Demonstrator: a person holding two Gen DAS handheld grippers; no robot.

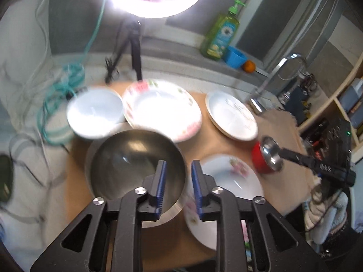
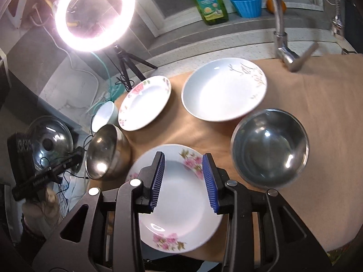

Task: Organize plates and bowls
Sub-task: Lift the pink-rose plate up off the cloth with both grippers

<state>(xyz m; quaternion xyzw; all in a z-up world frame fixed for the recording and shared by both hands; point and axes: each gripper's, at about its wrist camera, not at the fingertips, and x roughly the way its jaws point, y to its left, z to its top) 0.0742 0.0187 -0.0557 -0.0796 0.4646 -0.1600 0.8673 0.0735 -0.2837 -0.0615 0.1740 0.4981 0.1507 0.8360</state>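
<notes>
Brown paper (image 2: 317,104) covers the worktop beside a tap (image 2: 283,45), with a lit ring lamp (image 2: 94,13) on a tripod at the back and a green soap bottle (image 2: 209,0), a blue cup (image 2: 246,4) and an orange (image 1: 249,66) on the sill behind. Two flowered plates, a plain plate with a faint sprig, two steel bowls and a white bowl lie spread over the paper. The right gripper (image 2: 183,176) hangs over the near flowered plate (image 2: 181,204), its blue pads apart and nothing between them. To its right sits a steel bowl (image 2: 270,147), upright and clear of the plates. Beyond lie the sprig plate (image 2: 223,90) and the second flowered plate (image 2: 145,103), side by side without touching. The left gripper (image 1: 178,181) hangs above the other steel bowl (image 1: 133,161), its pads a narrow gap apart, gripping nothing. That bowl stands just beside the near flowered plate, and the white bowl (image 1: 95,113) sits behind it at the paper's left edge. A glass pot lid (image 2: 50,140) lies off the paper to the left.
</notes>
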